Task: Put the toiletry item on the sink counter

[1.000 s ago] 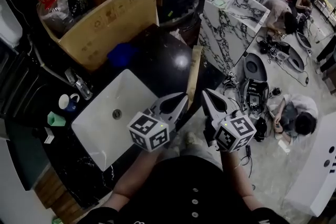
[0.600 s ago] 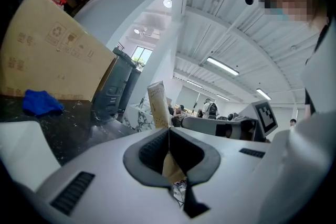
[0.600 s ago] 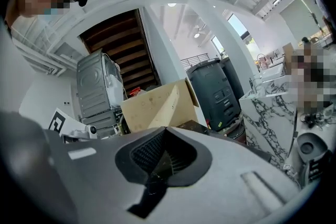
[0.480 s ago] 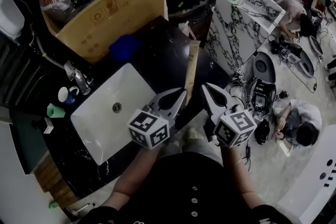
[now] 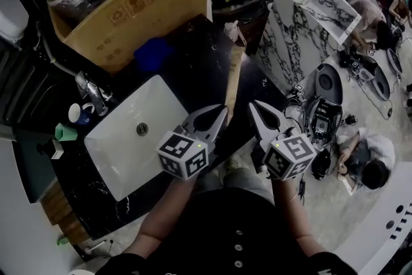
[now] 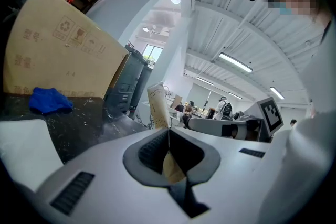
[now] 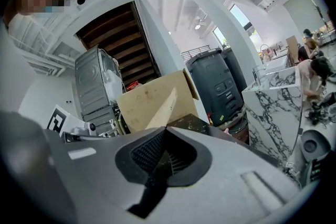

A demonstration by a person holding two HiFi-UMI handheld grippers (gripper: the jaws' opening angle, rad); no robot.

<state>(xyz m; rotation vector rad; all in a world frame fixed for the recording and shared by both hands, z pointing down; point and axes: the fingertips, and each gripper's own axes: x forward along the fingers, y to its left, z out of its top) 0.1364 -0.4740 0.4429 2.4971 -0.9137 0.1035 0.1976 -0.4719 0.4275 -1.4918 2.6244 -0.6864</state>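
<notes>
A long, flat cream carton [image 5: 233, 84], the toiletry item, sticks out over the black marble counter [image 5: 196, 77]. Its near end is pinched in my left gripper [image 5: 223, 114], which is shut on it. In the left gripper view the carton [image 6: 159, 107] rises from between the closed jaws of the left gripper [image 6: 169, 131]. My right gripper [image 5: 252, 107] hovers just right of the carton, shut with nothing in it. From the right gripper view the carton [image 7: 160, 107] shows past the right gripper's [image 7: 165, 128] tips. A white basin [image 5: 112, 151] is set in the counter to the left.
A big cardboard box [image 5: 141, 3] of bagged goods stands at the counter's back, with a blue cloth [image 5: 152, 53] before it. A faucet [image 5: 90, 96], a cup [image 5: 78, 114] and a green item [image 5: 64, 132] sit left of the basin. A marble vanity [image 5: 302, 29] and a crouching person [image 5: 364, 161] are right.
The head view has drifted, so the counter and box sit a little higher and closer. Both grippers keep nearly the same pose, with the carton still in the left one.
</notes>
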